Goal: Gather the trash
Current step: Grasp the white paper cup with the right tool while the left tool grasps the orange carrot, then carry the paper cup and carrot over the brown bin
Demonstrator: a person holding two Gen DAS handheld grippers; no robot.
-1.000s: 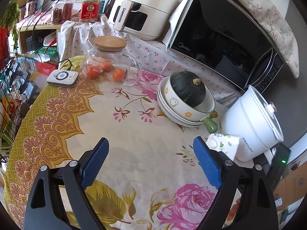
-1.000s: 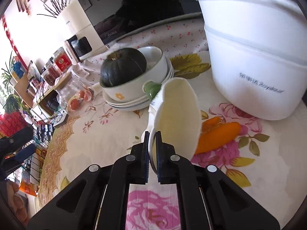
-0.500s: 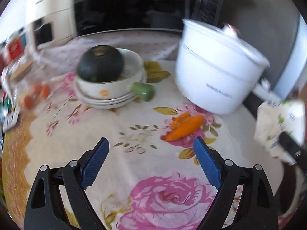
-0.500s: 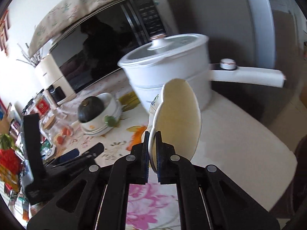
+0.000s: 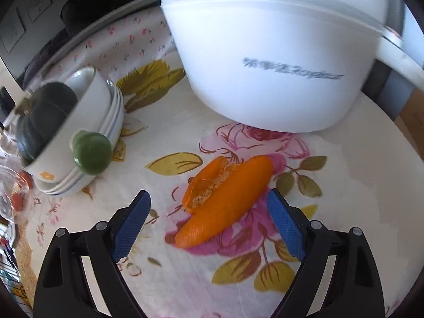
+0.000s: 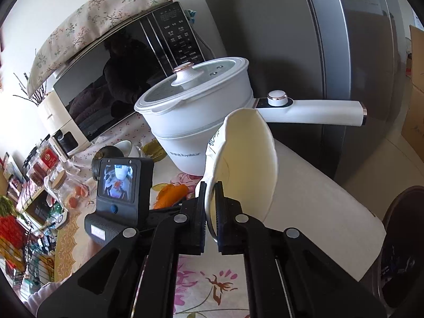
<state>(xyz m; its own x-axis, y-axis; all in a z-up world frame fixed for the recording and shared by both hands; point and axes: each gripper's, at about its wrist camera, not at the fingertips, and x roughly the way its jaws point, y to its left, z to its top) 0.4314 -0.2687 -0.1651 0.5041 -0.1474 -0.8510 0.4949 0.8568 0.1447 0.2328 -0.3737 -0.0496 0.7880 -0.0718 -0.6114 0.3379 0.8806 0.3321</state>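
An orange peel [image 5: 225,198] lies on the flowered tablecloth [image 5: 344,212] in front of the white electric pot [image 5: 265,53]. My left gripper [image 5: 209,228] is open, its blue pads on either side of the peel's near end, just above the table. The peel also shows in the right wrist view [image 6: 172,192], beyond the left gripper's camera body [image 6: 116,185]. My right gripper [image 6: 210,212] is shut on the rim of a crumpled white paper cup [image 6: 243,164] and holds it in the air above the table's right side.
Stacked bowls with a dark squash [image 5: 45,122] and a green handle [image 5: 91,153] stand left of the peel. The pot's long handle [image 6: 318,108] sticks out right. A microwave [image 6: 119,79] is behind. A dark bin [image 6: 402,238] stands past the table edge at right.
My left gripper has swung from the table's left side to the peel and come close around it. My right gripper has lifted the cup up and back from the table.
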